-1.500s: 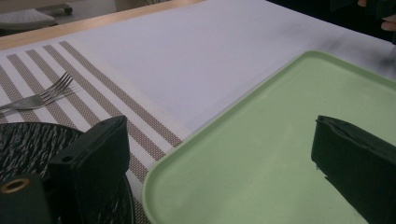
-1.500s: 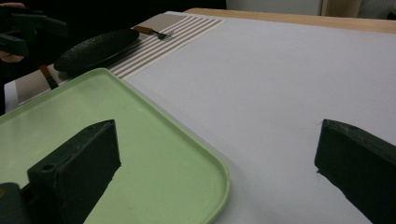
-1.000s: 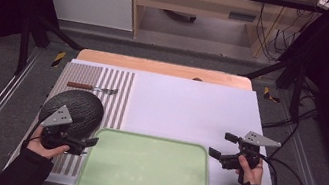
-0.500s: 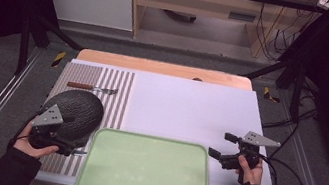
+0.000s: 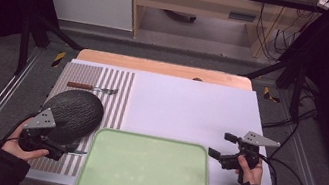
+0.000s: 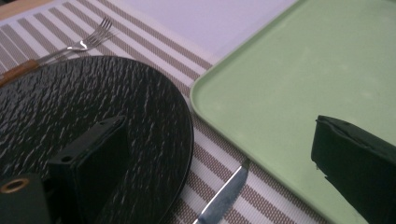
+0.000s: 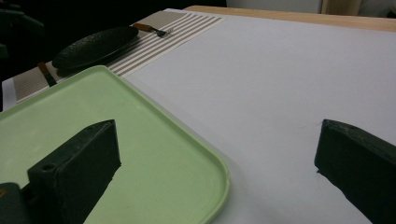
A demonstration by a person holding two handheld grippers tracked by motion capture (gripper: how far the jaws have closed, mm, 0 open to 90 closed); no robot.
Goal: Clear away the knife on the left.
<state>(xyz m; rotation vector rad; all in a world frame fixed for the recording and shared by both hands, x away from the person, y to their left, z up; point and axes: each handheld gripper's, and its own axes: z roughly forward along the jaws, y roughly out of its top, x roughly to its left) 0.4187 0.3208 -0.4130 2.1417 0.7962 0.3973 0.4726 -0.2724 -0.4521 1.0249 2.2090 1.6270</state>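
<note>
A black textured plate (image 5: 71, 113) lies on the striped placemat (image 5: 117, 89), with a wooden-handled fork (image 5: 89, 87) beyond it. A knife's blade (image 5: 76, 151) pokes out between the plate and the green tray (image 5: 146, 173). My left gripper (image 5: 70, 145) is open at the plate's near edge. In the left gripper view one jaw hangs over the plate (image 6: 116, 107), the other over the tray (image 6: 299, 79), and the knife tip (image 6: 224, 196) lies between them. My right gripper (image 5: 219, 145) is open and empty at the tray's far right corner, straddling the tray's rim (image 7: 219, 172).
A white mat (image 5: 189, 112) covers most of the table, with a wooden strip (image 5: 161, 67) along its far edge. Metal rails run down both sides of the table. Cables trail from the right gripper over the table's right edge. The fork (image 6: 84, 44) lies past the plate.
My left gripper has drawn back to the left and slightly toward the person, off the tray's edge, so the knife blade now shows. The right gripper has stayed put.
</note>
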